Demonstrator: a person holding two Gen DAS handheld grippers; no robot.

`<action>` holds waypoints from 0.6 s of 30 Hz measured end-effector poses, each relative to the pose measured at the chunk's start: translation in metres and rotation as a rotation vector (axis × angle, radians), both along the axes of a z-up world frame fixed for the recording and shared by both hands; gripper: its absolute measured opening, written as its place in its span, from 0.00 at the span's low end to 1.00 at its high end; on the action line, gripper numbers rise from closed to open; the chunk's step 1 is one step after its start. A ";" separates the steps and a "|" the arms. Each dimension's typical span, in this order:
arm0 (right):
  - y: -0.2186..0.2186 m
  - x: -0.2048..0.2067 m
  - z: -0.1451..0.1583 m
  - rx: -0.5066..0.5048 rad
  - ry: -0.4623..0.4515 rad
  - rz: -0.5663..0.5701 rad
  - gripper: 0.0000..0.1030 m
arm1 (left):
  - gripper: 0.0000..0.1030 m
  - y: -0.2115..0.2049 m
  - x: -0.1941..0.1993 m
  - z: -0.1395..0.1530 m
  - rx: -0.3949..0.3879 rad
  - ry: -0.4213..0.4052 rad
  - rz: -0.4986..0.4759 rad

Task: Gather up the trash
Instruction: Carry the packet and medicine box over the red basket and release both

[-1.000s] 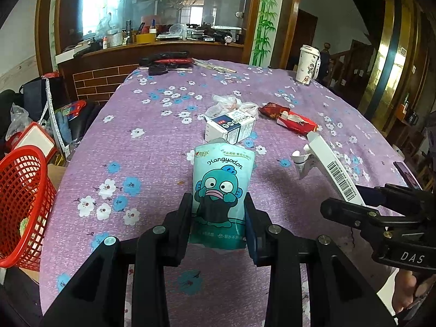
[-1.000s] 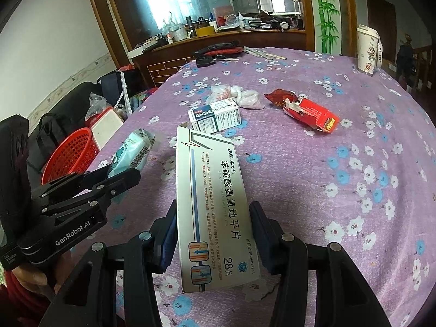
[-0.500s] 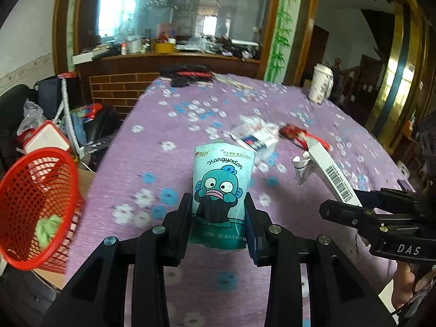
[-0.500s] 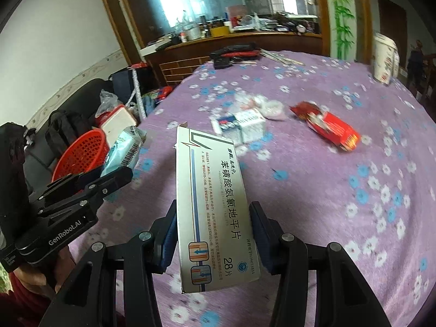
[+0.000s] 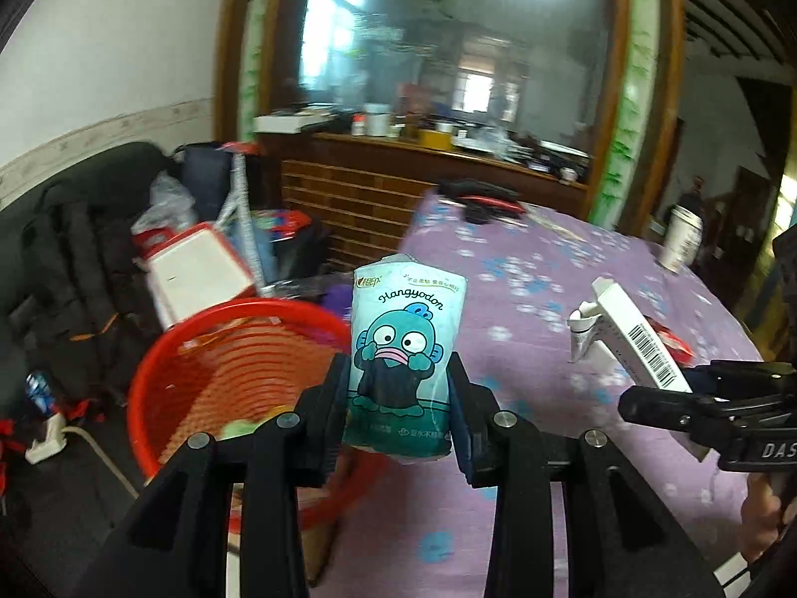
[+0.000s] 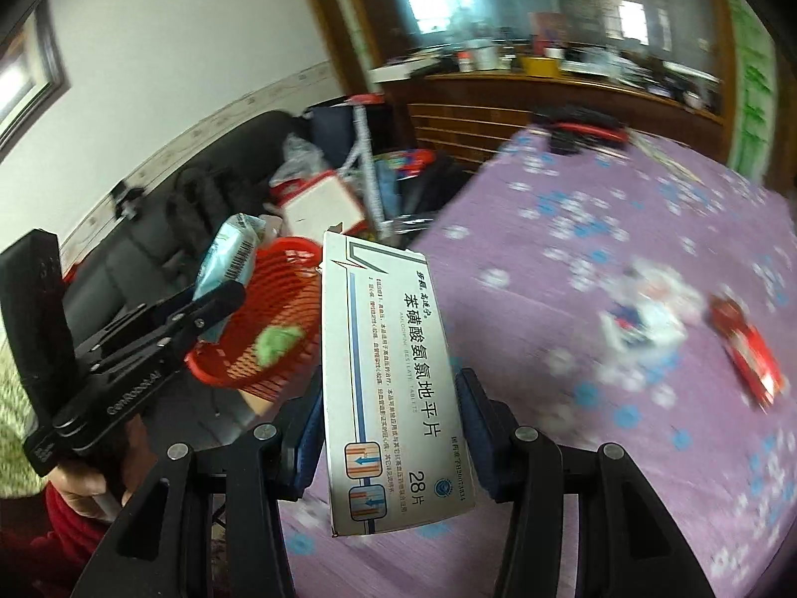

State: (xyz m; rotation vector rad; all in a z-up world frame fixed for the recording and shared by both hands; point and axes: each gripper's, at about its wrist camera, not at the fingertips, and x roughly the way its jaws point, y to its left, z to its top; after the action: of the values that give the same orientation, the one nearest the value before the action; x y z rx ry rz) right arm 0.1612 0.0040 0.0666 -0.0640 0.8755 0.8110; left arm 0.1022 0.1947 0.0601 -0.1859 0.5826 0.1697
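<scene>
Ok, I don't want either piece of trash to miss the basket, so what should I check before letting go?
1. Left gripper holds the teal cartoon-printed tissue pack: ok, clamped between both fingers.
2. Right gripper holds the white cardboard medicine box: ok.
3. Round red plastic mesh basket in reach: ok, it stands beside the purple flowered tablecloth, left of the pack.
4. Pack over the basket's opening: not ok, it appears nearer the rim's right edge.
5. Box over the opening: not ok, it appears to be over the table's edge.
6. Room inside the basket: ok, only a green crumpled scrap shows.
</scene>
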 end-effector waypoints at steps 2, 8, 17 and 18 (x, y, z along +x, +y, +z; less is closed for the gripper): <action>0.020 0.000 0.000 -0.002 0.004 0.034 0.52 | 0.34 0.022 -0.005 -0.004 -0.013 0.009 0.045; 0.084 0.012 -0.003 0.002 0.040 0.108 0.53 | 0.34 0.073 -0.014 -0.015 -0.050 0.026 0.148; 0.140 0.047 -0.022 0.049 0.116 0.097 0.52 | 0.49 0.101 -0.010 -0.030 -0.065 0.045 0.213; 0.137 0.049 -0.023 0.068 0.131 0.093 0.52 | 0.49 0.104 -0.008 -0.032 -0.079 0.048 0.217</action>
State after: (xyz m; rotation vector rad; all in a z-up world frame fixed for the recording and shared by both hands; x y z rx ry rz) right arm 0.2105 0.1407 0.0431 0.0088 0.9733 0.9392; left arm 0.0942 0.2991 0.0283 -0.3228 0.6172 0.3621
